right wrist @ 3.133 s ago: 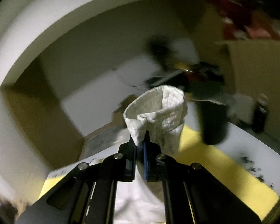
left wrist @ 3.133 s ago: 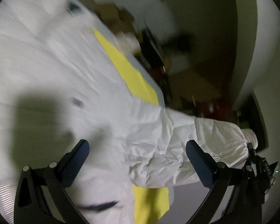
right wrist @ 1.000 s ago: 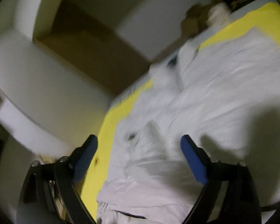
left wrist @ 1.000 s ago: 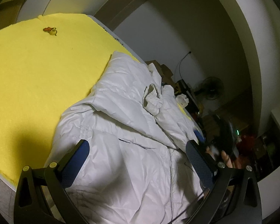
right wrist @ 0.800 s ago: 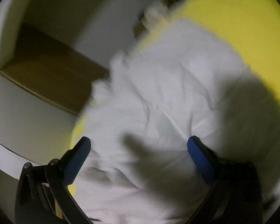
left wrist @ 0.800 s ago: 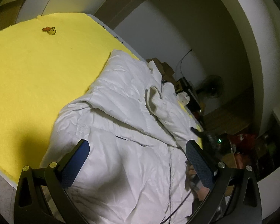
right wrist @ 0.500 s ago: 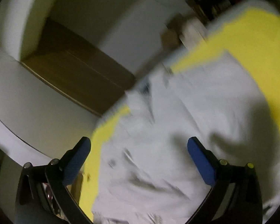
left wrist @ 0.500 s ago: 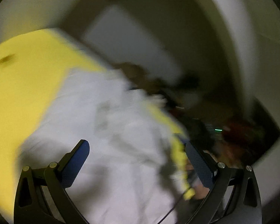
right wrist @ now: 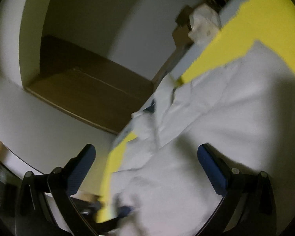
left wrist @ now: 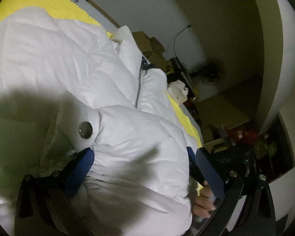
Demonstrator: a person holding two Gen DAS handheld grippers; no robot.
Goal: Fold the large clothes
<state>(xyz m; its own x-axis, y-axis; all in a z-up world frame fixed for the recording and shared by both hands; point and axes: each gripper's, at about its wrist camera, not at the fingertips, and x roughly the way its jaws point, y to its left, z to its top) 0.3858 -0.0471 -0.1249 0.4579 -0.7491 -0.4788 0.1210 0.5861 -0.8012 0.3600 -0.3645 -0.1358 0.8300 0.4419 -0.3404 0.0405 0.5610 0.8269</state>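
— Dim room, pale walls, cardboard boxes and a standing fan at the far side; what lies on the yellow foam-covered counter?

— One white puffy quilted jacket, spread across the yellow pad and reaching the near edge. Its metal zipper runs up toward twelve o'clock in the left wrist view, and a round grey snap button sits at about nine o'clock.

— How do you judge it will handle?

— Light for its bulk, I think, soft and springy. The padding probably pushes a fold back open, and the smooth shell looks slippery, so a shallow pinch may slide off.

— Where would you take hold?

— At a stitched edge: the hem, a cuff, or the seam beside the zipper, with plenty of fabric between the jaws. A bite into a puffed panel likely grabs only the outer layer.

— And the grippers?

— The left gripper has its jaws spread wide, straddling a bulging fold of the jacket at six o'clock; the blue pads sit beside the fabric, pinching nothing. The right gripper is also spread wide and empty, hanging over the jacket's edge.

— What does each view add?

— The left one is sharp: zipper, button, quilting, and a bare hand at five o'clock. The right one is blurred, yet it shows the counter's edge, a brown wooden ledge at ten o'clock, and the jacket's border against the yellow.
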